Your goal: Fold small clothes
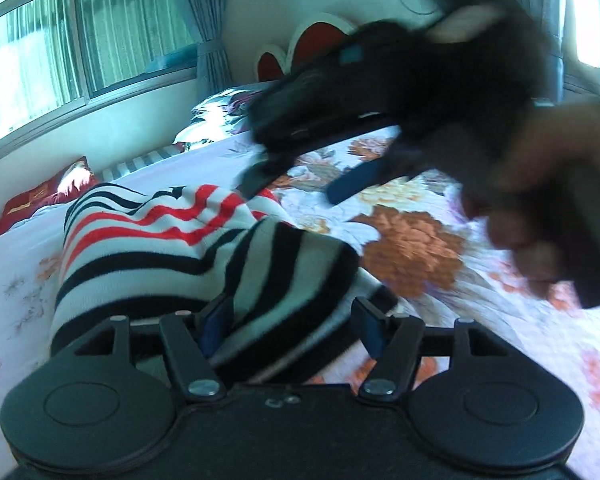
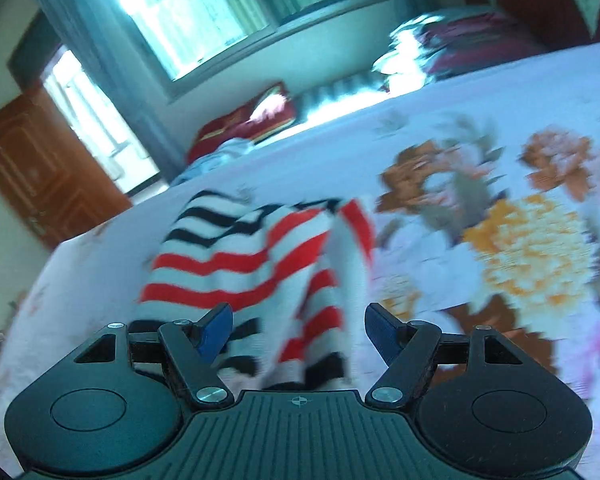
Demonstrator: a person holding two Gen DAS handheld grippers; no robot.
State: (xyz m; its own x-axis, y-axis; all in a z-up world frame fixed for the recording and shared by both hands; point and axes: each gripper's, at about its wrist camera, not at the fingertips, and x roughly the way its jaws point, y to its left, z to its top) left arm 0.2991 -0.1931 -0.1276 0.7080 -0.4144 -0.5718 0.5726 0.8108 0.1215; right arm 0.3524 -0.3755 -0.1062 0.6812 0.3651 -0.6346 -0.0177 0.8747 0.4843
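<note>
A small striped garment (image 1: 180,248), white with red and black stripes, lies bunched on the floral bed sheet (image 1: 412,248). My left gripper (image 1: 294,320) is open, with a fold of the garment lying between its fingers. My right gripper shows blurred in the left wrist view (image 1: 296,184), above the sheet just right of the garment's far end, held by a hand (image 1: 548,184). In the right wrist view the right gripper (image 2: 298,330) is open, low over the near edge of the garment (image 2: 252,264); the picture is blurred.
The bed sheet (image 2: 500,240) spreads wide to the right. Pillows (image 1: 228,112) and a red cushion (image 1: 48,196) lie at the far side by the window. A red and white headboard (image 1: 308,48) stands behind. A wooden door (image 2: 40,176) is at the left.
</note>
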